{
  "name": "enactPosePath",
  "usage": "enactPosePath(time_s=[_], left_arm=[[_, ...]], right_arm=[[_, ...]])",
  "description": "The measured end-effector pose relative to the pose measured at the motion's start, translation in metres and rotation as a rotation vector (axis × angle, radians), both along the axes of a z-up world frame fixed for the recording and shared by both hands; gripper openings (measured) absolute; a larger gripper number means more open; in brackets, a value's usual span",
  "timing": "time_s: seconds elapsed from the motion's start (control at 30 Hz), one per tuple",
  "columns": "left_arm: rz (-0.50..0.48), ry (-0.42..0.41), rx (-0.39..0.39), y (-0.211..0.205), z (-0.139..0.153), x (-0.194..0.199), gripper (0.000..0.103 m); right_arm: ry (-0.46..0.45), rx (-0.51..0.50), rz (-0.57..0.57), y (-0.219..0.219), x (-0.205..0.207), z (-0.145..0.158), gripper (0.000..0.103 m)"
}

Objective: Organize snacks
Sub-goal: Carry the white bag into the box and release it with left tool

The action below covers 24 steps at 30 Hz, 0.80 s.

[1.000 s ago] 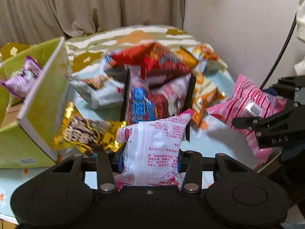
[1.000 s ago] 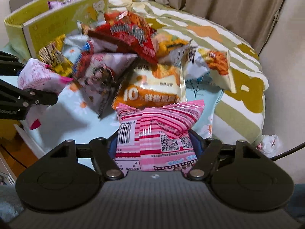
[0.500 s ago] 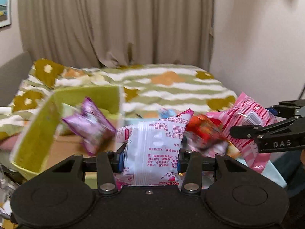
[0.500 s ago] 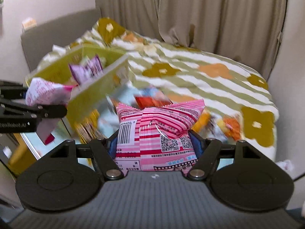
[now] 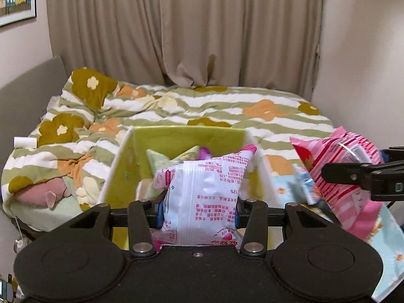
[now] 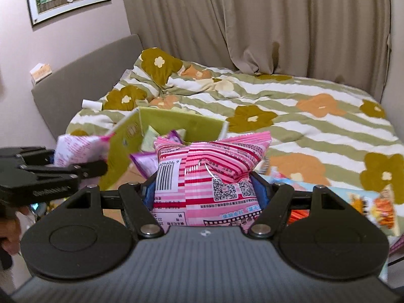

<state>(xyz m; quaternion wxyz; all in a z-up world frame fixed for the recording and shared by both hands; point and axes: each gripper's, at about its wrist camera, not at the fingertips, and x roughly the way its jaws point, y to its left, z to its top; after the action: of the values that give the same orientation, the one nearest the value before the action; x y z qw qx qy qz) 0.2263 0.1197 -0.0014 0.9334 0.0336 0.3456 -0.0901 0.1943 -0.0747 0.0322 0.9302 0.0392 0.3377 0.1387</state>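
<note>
My left gripper (image 5: 199, 212) is shut on a white snack packet with pink print (image 5: 204, 197) and holds it in front of the open green box (image 5: 186, 136). The box holds a pale green packet (image 5: 166, 159) and a purple one (image 5: 203, 152). My right gripper (image 6: 204, 189) is shut on a pink striped snack packet (image 6: 209, 166), to the right of the box (image 6: 176, 123). In the left wrist view the right gripper (image 5: 363, 174) and its pink packet (image 5: 338, 166) show at the right. In the right wrist view the left gripper (image 6: 65, 168) and its white packet (image 6: 78, 149) show at the left.
A bed with a green striped flower quilt (image 5: 202, 106) lies behind the box. A light blue tablecloth (image 5: 386, 252) carries more snack packets (image 6: 378, 207) at the right. Curtains (image 5: 189, 30) hang at the back. A pink plush (image 5: 43, 194) lies at the left.
Both grippers have lifted and swung left with their packets. The view went from the snack pile on the table to the green box, which now stands straight ahead of the left gripper.
</note>
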Motion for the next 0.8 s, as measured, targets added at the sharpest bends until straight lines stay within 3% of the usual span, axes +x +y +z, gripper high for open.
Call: enactPosePath(time_s=[0.27,0.37,0.43,0.5,0.8], left_arm=[[-0.018,0.117,-0.014,0.040,-0.036,0.059,0.050],[-0.031,0.154,-0.021,0.045,-0.049,0.071,0.056],[-0.031,0.166,-0.025,0.048,-0.054,0.075,0.088],[-0.034,0.148,-0.028,0.050,-0.054,0.071,0.095],[-0.017,0.121,-0.020,0.051,-0.043,0.044,0.096]], right_arm=[[0.081,0.021,-0.073,0.056,0.039,-0.019,0.086],[0.109,0.025,-0.099,0.069,0.046,-0.028,0.086],[0.128,0.030,-0.114,0.074,0.050,-0.035,0.086],[0.143,0.033,-0.125,0.078,0.051,-0.041,0.086],[0.175,0.040,-0.099,0.079,0.055,-0.045,0.086]])
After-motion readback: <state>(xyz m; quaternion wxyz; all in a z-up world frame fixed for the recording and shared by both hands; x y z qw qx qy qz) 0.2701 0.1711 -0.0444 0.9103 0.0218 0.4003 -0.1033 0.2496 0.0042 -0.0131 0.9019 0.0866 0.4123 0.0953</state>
